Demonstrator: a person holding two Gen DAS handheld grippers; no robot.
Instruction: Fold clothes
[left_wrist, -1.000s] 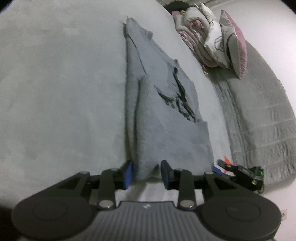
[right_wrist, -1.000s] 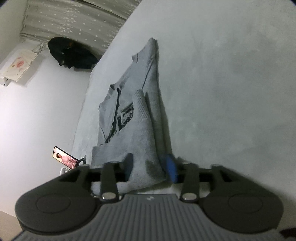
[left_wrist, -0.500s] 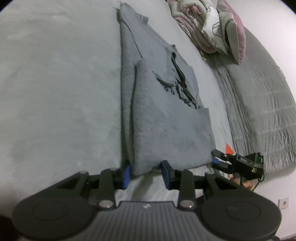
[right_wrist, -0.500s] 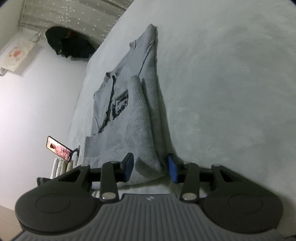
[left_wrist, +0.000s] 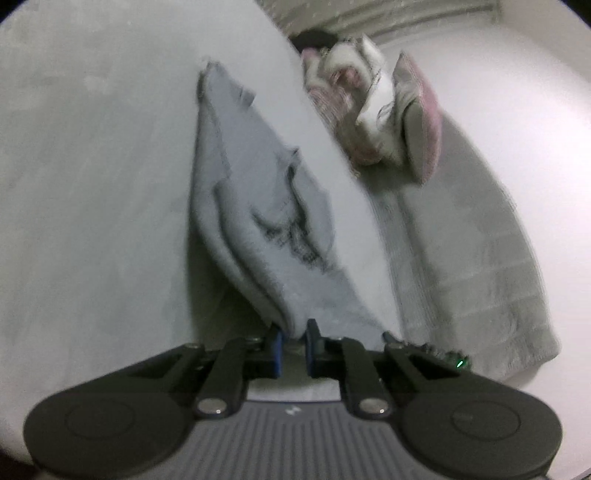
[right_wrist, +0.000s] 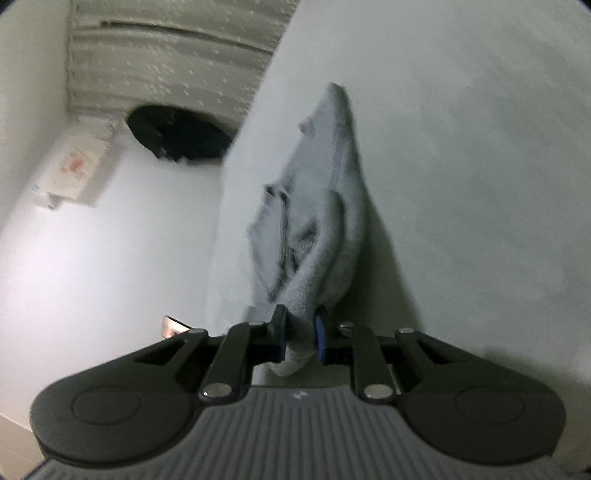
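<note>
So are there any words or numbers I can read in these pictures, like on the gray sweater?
Gray sweater: a dark print, too blurred to read.
White sheet on the wall: pink and red marks, too blurred to read.
Left gripper and right gripper: a small pale logo on each body, no letters legible.
No readable text anywhere.

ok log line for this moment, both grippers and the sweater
left gripper: shut on grey sweater | right gripper: shut on sweater | near end raised off bed
</note>
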